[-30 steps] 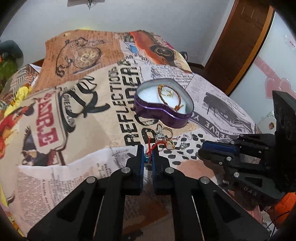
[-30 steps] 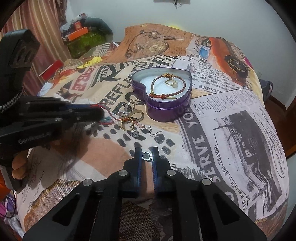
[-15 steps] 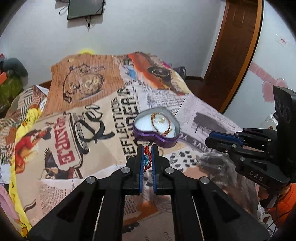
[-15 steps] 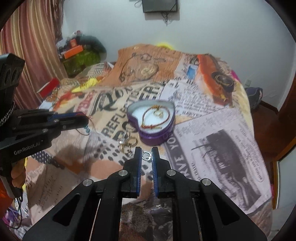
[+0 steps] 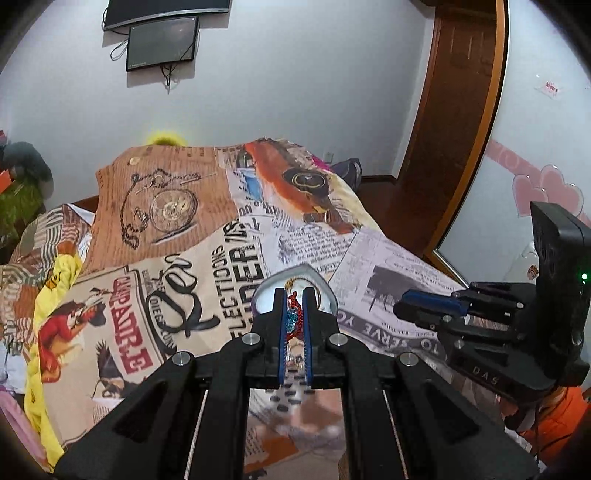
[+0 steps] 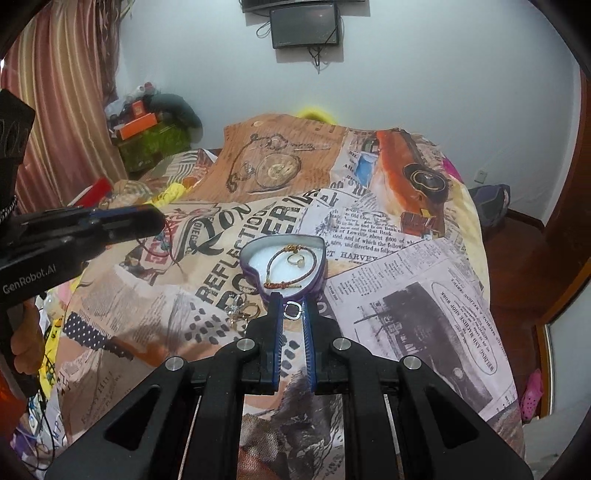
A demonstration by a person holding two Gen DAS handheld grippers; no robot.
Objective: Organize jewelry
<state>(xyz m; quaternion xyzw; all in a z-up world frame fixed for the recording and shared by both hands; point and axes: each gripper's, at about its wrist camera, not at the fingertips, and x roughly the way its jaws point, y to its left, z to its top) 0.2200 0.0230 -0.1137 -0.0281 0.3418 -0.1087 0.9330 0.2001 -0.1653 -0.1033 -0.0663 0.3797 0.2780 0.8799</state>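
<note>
A purple heart-shaped tin [image 6: 320,271] lies on the printed bedspread; inside are a red-gold cord bracelet [image 6: 275,261] and a gold ring [image 6: 296,260]. In the left wrist view the tin [image 5: 261,291] is mostly hidden behind my fingers. My left gripper [image 5: 294,317] is shut on a red cord bracelet with blue beads [image 5: 293,318], held above the bed; it also shows in the right wrist view [image 6: 147,221], with the cord [image 6: 168,245] dangling. My right gripper [image 6: 293,308] is shut on a small silver ring [image 6: 293,309], just short of the tin; it also shows in the left wrist view [image 5: 410,301].
Several loose rings and earrings [image 6: 243,312] lie on the bedspread [image 6: 406,295] left of the tin. The bed drops off at the right toward a wooden door [image 5: 454,129]. Clutter and a curtain [image 6: 62,122] stand at the far left. A screen [image 6: 304,27] hangs on the wall.
Both grippers have risen and pulled back from the bedspread, each keeping its piece; the tin and loose jewelry now look smaller and farther away.
</note>
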